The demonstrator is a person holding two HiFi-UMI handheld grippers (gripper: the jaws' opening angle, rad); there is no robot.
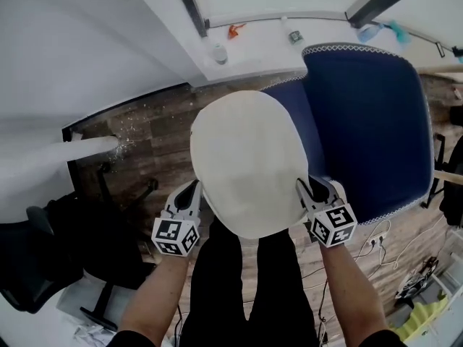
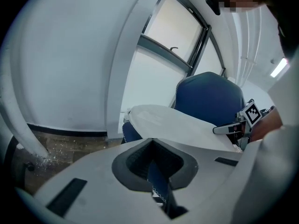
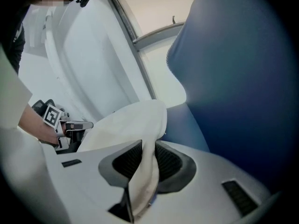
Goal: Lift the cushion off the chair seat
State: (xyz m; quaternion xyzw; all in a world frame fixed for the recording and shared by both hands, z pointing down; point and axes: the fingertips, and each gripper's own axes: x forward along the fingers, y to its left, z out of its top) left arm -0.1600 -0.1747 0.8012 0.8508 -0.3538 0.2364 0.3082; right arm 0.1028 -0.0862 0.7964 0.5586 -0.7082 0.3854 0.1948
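Pinching cushion (image 1: pixel 246 157): left gripper (image 1: pixel 194 191), right gripper (image 1: pixel 308 188) jaws.

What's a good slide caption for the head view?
Left gripper and right gripper grip the white cushion by its near edge, over the blue chair.

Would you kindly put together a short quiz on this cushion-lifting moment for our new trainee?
1. True or false: the right gripper is clamped on the white cushion.
2. Where does the left gripper hold the cushion? A) at its far edge, by the window; B) at its near edge, on the person's left side; C) at the middle of its top face.
3. Fill in: the chair behind the cushion is upholstered in dark ____.
Key: 1 true; 2 B; 3 blue.
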